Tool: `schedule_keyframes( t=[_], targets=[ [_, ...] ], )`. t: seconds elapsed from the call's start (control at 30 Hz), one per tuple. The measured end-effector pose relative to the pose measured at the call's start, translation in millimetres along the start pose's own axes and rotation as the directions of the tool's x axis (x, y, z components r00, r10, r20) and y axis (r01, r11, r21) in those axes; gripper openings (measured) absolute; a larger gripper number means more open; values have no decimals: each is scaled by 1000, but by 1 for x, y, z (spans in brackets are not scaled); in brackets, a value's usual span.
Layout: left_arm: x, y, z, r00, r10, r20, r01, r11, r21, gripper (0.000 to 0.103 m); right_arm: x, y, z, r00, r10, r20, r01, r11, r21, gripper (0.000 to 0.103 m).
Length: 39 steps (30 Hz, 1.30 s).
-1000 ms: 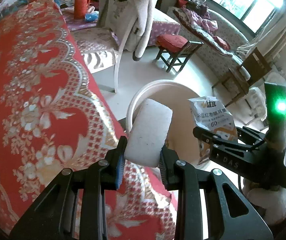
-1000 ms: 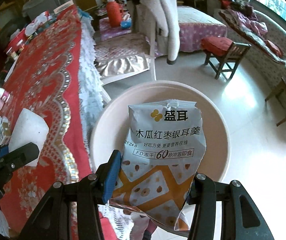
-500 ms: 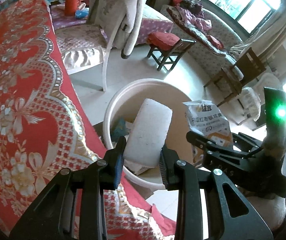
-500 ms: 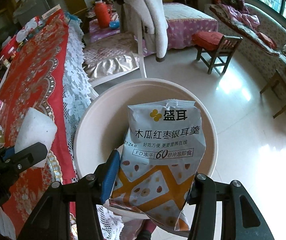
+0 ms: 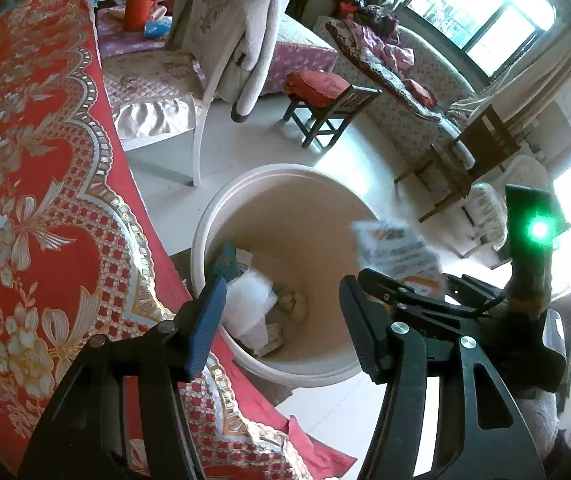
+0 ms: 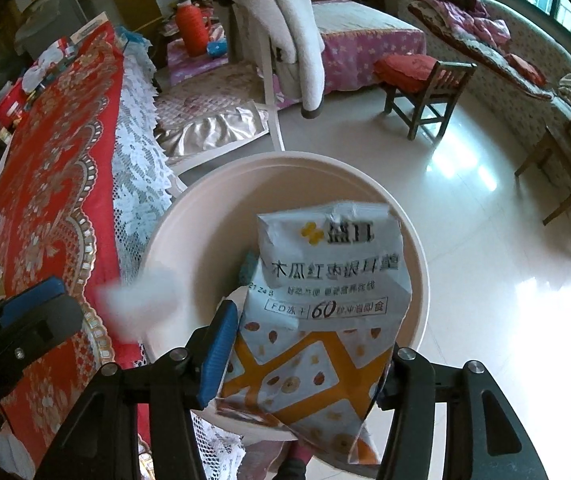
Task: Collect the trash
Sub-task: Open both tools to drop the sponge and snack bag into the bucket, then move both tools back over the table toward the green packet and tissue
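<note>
Both our grippers have just let go over the bin: the white foam block that sat clamped in the left gripper (image 5: 281, 320) a second ago is out of its jaws, which have just been opening and now stand apart with nothing between them. In the left wrist view a white block (image 5: 249, 304) lies among the litter at the bottom of the cream waste bin (image 5: 205, 240), directly below and ahead of that gripper; in the right wrist view a blurred white shape (image 6: 141, 300) at the bin's near rim looks like the same block in fall, though we cannot be sure of it

The right gripper (image 6: 305, 344) has likewise just been opening. The snack packet (image 6: 325, 288) is between its fingers, motion-blurred and seemingly slipping; we judge the pads no longer press on it. The packet stands upright, its long axis running from the jaws toward the bin's mouth, so it lies straight over the opening and needs only to drop. The right hand is the nearer to it, the left already free

The bin stands on the tiled floor, just beside the edge of the table with the red patterned cloth (image 5: 25, 160)
</note>
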<state>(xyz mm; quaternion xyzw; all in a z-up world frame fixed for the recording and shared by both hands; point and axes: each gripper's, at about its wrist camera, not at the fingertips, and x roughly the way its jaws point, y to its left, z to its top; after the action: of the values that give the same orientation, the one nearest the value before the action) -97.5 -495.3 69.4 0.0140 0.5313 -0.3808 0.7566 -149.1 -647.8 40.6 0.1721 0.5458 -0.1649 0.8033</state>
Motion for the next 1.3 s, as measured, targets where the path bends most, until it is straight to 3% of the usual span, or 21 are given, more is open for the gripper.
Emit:
schedule_keyframes(
  t=[0.07,0.8,1.13,1.3],
  targets=[
    [-1,1,0,1000,3,0,-3,1000,-3,58,-1,-1,1,1000,8,4,-8,1000,10,69],
    [-43,6,-13,991,98,93,-98,995,-5,58,-13,21,0,999,30,30,-29,999,-38,69],
    [-69,29,-20,975,175,139,-169,984,-49,58,-21,51,1,997,63,42,-59,994,-94,69],
    [-83,49,-24,958,239,156,-228,970,-88,58,-22,74,1,996,83,40,-77,988,-137,69]
  ],
)
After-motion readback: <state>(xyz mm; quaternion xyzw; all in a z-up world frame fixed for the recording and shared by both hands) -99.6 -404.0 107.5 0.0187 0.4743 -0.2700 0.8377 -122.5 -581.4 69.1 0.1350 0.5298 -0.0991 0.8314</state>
